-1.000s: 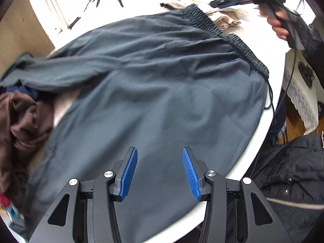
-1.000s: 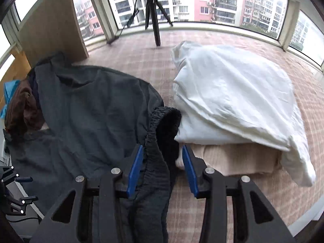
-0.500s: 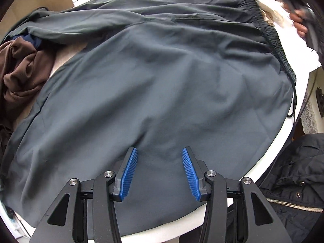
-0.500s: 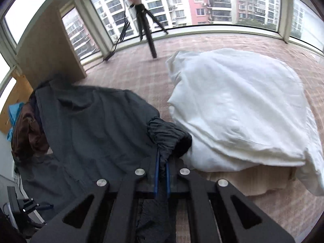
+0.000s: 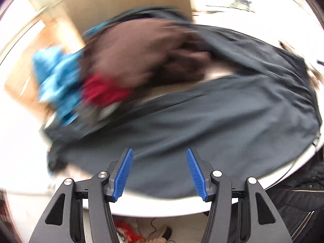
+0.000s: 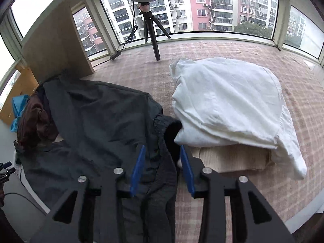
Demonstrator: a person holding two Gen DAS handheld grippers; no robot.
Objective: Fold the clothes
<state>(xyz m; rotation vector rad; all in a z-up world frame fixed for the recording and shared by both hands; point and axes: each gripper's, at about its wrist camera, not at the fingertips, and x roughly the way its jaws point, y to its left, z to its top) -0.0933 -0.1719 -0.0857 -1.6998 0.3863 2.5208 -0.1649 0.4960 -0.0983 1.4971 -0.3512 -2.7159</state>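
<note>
Clothes number at least 6: 1 pair of dark grey trousers (image 6: 95, 121) spread over the round white table (image 5: 239, 204), 1 white garment (image 6: 226, 105) lying folded on 1 beige piece (image 6: 228, 158), and a heap at the far end with 1 brown (image 5: 141, 56), 1 blue (image 5: 54, 81) and 1 red item (image 5: 103, 90).

Against the frames half a second back, the right gripper (image 6: 162, 168), then clamped tight on the trousers' elastic waistband (image 6: 162, 133), is opening its jaws; the waistband lies between the pads, and the frame does not settle whether they are touching it. The left gripper (image 5: 160, 174) has swung from the middle of the trousers toward the leg end near the heap, and its jaws are opening, about half wide, with nothing between them.

Motion blur smears the heap in the left wrist view, so its items cannot be told apart beyond colour. The beige piece is mostly covered by the white garment.
</note>
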